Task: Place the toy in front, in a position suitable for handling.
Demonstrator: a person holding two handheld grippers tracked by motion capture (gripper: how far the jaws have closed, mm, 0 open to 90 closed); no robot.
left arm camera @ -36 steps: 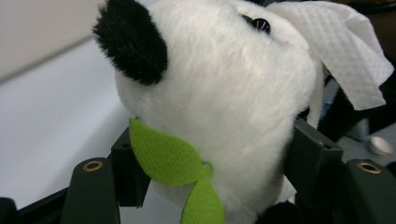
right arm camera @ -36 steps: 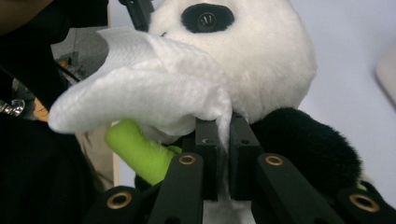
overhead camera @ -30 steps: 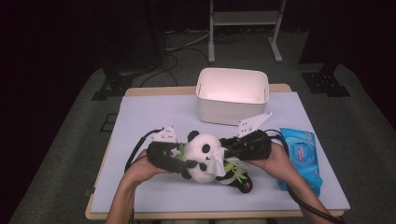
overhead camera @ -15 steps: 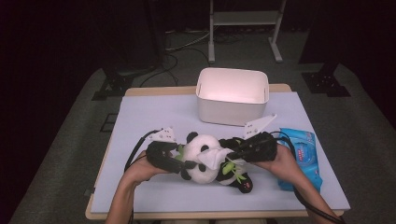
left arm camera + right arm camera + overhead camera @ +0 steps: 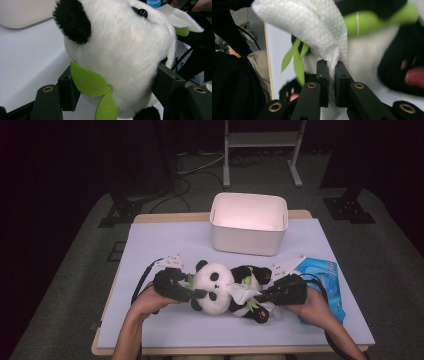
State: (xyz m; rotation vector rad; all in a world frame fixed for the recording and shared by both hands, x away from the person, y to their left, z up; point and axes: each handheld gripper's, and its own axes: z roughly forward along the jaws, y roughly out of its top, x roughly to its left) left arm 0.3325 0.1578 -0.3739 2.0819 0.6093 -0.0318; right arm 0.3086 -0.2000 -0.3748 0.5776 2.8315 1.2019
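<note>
Panda plush (image 5: 220,287), white with black ears and limbs and green felt leaves, is laid on its side on the lavender table (image 5: 150,245) before the white bin (image 5: 248,222). Its head is gripped by the left gripper (image 5: 197,294); a white wipe (image 5: 319,32) is pinched by the clenched right gripper (image 5: 332,72).

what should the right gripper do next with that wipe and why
Probably sweep the wipe across the panda's belly. The right gripper is shut on the white wipe, right against the toy, while the left gripper clamps the panda's head, steadying it on the table.
</note>
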